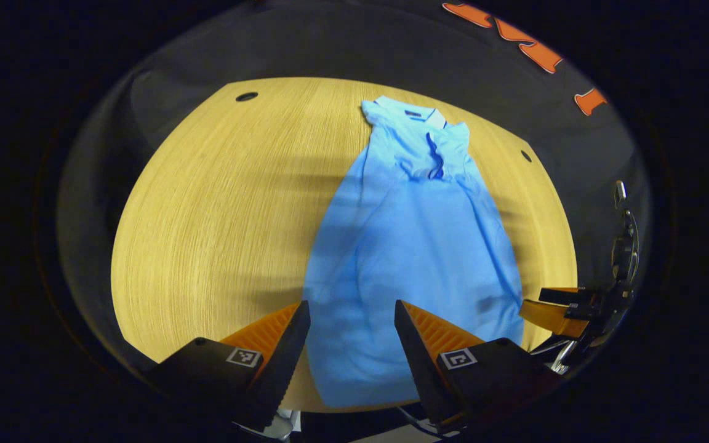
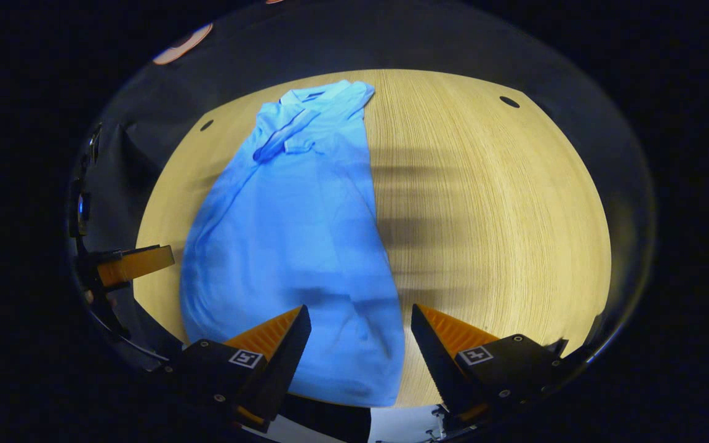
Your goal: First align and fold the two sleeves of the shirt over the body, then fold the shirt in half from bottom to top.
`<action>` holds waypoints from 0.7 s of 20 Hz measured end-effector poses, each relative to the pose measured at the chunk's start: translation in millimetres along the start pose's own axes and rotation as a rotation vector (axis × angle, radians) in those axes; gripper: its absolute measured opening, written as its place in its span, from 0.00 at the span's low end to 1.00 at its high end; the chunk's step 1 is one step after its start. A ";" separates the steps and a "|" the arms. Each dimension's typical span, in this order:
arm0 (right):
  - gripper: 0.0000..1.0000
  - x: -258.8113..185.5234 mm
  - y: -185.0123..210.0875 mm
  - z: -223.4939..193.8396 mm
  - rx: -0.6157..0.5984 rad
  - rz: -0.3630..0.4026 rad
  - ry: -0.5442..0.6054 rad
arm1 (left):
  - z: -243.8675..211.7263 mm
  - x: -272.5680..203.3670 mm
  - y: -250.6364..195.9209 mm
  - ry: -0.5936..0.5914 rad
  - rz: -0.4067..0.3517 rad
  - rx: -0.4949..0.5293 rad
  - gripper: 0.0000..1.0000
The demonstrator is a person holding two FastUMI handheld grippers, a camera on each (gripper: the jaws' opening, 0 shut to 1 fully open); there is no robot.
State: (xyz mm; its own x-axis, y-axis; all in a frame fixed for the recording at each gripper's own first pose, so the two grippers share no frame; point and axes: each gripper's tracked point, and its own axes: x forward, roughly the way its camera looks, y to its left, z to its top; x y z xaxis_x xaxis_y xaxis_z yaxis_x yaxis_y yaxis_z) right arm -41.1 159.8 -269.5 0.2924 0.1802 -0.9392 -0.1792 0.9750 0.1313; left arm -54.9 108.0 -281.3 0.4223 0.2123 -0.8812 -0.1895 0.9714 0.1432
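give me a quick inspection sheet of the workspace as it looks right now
surface: wooden table, light grain, small dark holes near its far corners
job's things: blue shirt lying flat, collar at the far end, hem at the near edge; both sleeves look already folded over the body; bottom-to-top fold not yet done
clutter: nothing seen
grippers: left gripper open, poised over the hem's left corner; right gripper open, poised over the hem's right corner; neither grips the cloth
cables: thin cables below the table's near edge under the left gripper
surroundings: black cloth wall behind the table
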 end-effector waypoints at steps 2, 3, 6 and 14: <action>0.99 -1.7 3.6 -20.9 0.006 0.001 0.034 | -20.8 -2.1 5.2 0.039 0.015 0.012 0.94; 0.99 -1.3 3.3 -32.7 0.001 -0.003 0.057 | -32.6 -6.5 7.9 0.058 0.016 0.012 0.90; 0.99 -3.4 2.0 -65.1 -0.024 -0.028 0.118 | -50.8 -2.8 8.4 0.098 0.025 0.033 0.94; 0.99 8.0 -0.6 -98.2 -0.066 -0.091 0.180 | -101.1 10.5 7.9 0.192 0.054 0.061 0.94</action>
State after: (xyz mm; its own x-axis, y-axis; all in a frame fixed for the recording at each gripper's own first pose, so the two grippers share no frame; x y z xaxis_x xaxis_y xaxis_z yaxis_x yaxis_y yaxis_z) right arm -130.9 147.9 -308.2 0.1384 0.0596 -0.9886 -0.2230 0.9744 0.0276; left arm -141.6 107.2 -335.0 0.2352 0.2459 -0.9403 -0.1511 0.9650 0.2146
